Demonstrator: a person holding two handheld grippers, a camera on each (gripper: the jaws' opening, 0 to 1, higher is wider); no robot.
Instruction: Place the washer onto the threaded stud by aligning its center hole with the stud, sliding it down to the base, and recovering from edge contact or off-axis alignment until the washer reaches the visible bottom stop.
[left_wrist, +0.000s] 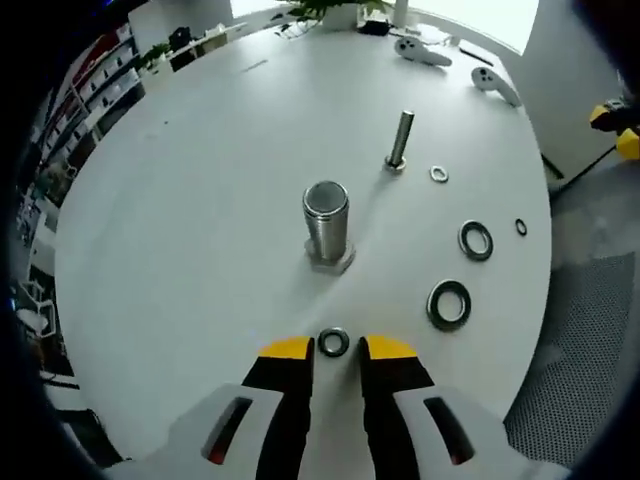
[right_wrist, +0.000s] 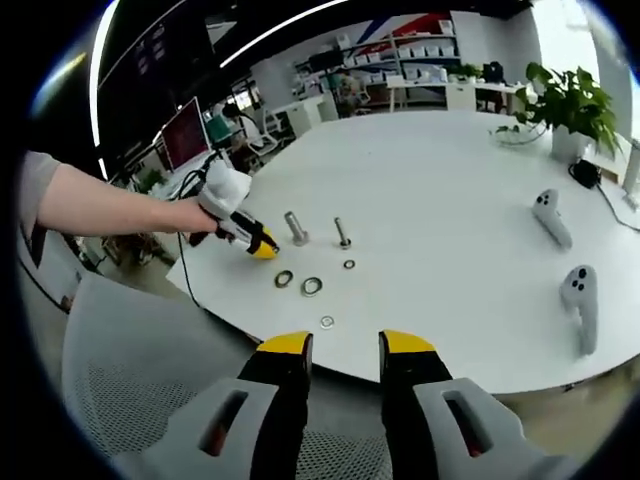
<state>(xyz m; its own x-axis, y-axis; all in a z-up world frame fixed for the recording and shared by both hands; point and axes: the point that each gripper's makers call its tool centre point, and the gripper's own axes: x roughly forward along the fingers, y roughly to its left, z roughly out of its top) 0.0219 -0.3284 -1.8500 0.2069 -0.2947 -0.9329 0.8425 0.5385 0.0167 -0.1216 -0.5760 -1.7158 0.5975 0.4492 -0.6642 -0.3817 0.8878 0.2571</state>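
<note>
A small steel washer (left_wrist: 333, 342) lies flat on the white table (left_wrist: 200, 230), right between the yellow fingertips of my left gripper (left_wrist: 338, 350). The jaws stand apart around it and do not clamp it. Just beyond stands the thick threaded stud (left_wrist: 327, 222) on its hex base, upright and bare. In the right gripper view a hand holds the left gripper (right_wrist: 247, 236) low beside the thick stud (right_wrist: 296, 228). My right gripper (right_wrist: 346, 346) is open and holds nothing, back off the table's near edge.
A thin upright bolt (left_wrist: 402, 138) stands behind the stud. Several loose washers lie to the right: a large one (left_wrist: 448, 304), a medium one (left_wrist: 476, 240) and a small one (left_wrist: 438, 174). Two white controllers (right_wrist: 552, 215) and a plant (right_wrist: 565, 100) sit farther off. A mesh chair (right_wrist: 130, 400) stands below the table edge.
</note>
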